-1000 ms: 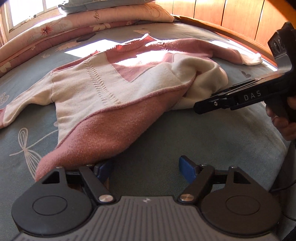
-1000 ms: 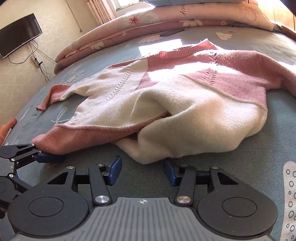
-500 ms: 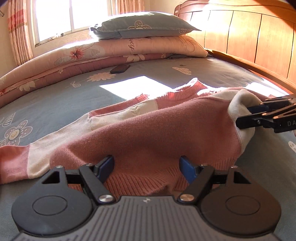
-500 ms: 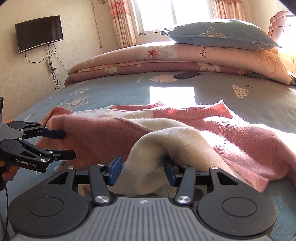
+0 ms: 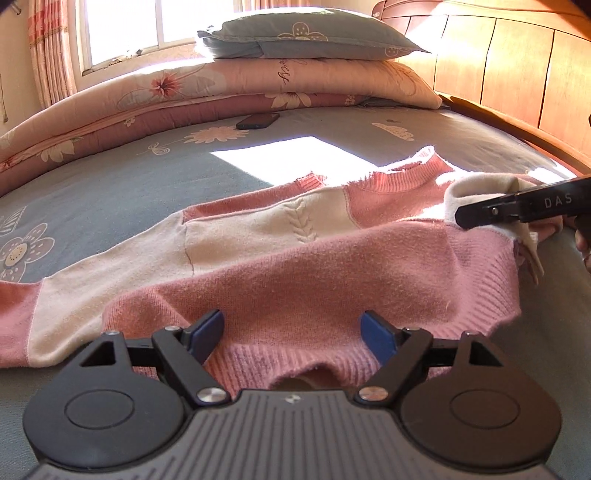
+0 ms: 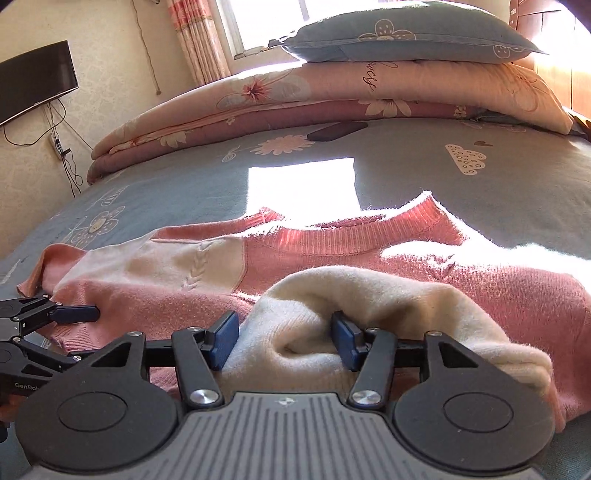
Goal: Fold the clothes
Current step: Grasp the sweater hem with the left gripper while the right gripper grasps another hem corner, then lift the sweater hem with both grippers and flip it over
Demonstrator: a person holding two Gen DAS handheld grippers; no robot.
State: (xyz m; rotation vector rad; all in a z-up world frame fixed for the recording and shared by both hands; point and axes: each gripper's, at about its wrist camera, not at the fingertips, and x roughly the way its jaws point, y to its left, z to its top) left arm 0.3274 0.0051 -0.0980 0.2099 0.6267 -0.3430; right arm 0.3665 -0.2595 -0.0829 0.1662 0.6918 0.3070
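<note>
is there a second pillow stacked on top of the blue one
No, the blue pillow is the top item, resting on the folded floral quilt.

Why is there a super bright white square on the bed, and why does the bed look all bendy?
Left wrist view: window sunlight washes a patch of the bed sheet white; right wrist view: the same glare bleaches the sweater shoulder. Both views: the fisheye lens curves the bed.

Hard daylight pours through the curtained window [image 5: 140, 29], burning a blown-out white patch onto the grey-blue flowered bed sheet [image 6: 301, 184] and glaring off the orange wooden headboard [image 5: 517, 70], while fisheye bending curves both views' edges.
</note>
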